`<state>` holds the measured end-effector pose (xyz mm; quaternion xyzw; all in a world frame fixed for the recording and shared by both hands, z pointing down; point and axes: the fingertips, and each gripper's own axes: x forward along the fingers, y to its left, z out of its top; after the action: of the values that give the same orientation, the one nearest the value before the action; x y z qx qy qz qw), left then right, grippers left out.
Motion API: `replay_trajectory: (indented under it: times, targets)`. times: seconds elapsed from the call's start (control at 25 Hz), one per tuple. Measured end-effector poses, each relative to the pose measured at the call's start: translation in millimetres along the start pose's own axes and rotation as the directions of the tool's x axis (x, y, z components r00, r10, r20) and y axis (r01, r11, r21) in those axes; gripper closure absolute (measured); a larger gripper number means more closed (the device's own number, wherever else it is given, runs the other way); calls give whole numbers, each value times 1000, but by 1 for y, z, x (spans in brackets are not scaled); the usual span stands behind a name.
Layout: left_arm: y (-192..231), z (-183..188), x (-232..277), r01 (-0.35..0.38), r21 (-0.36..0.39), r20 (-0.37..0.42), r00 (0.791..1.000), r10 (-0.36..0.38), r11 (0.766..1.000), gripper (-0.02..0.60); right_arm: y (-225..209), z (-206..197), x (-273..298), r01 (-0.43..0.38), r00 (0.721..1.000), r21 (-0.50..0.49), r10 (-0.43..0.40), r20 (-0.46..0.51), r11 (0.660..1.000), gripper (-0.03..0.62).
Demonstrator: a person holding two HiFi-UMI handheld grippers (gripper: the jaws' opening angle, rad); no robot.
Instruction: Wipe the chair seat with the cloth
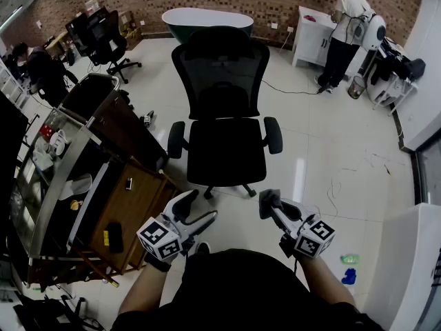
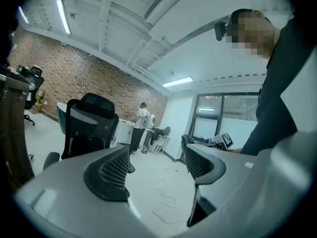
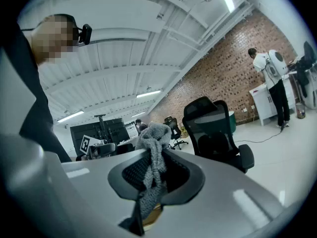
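A black mesh office chair [image 1: 225, 109] stands on the white floor ahead of me, its seat [image 1: 226, 152] bare. The chair also shows in the left gripper view [image 2: 84, 128] and the right gripper view [image 3: 214, 133]. My right gripper [image 1: 270, 203] is shut on a small grey cloth [image 3: 152, 155], a bunch of which sticks out past the jaws [image 1: 269, 200]. It hangs just in front of the seat's front edge. My left gripper [image 1: 200, 209] is open and holds nothing, its fingers [image 2: 111, 175] spread apart, low and left of the seat.
A brown desk with a glass shelf unit [image 1: 83, 178] crowds the left side. A person [image 1: 344, 33] stands at a white cabinet [image 1: 313, 36] far right. A white tub [image 1: 207, 21] lies behind the chair. Cables [image 1: 344, 178] trail on the floor at right.
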<state>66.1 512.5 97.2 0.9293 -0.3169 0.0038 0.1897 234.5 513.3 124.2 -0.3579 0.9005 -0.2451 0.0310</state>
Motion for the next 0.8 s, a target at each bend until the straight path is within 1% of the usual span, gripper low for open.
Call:
replay_trajectory:
  times: [0.24,0.48,0.64,0.8]
  targets:
    - [-12,-12,17,-6,9,-11,1000,6,1000,201,-14,-3,-15,-23,1000,3,23,-6,1000,545]
    - [-13,-18,26,-26,4,-22,999,26,1000,201,-19,1,-12,-58,998,8,58,-7,998,546]
    - [-1,-18,33,-30,5,-25,999,30,1000,201,-28,-1,-1,-62,998,11,62,-5,998,546]
    - [24,-18,43,-24,0,-22,999,24,1000,201,-41,-2,19,-60,998,13,60,-15,998,546]
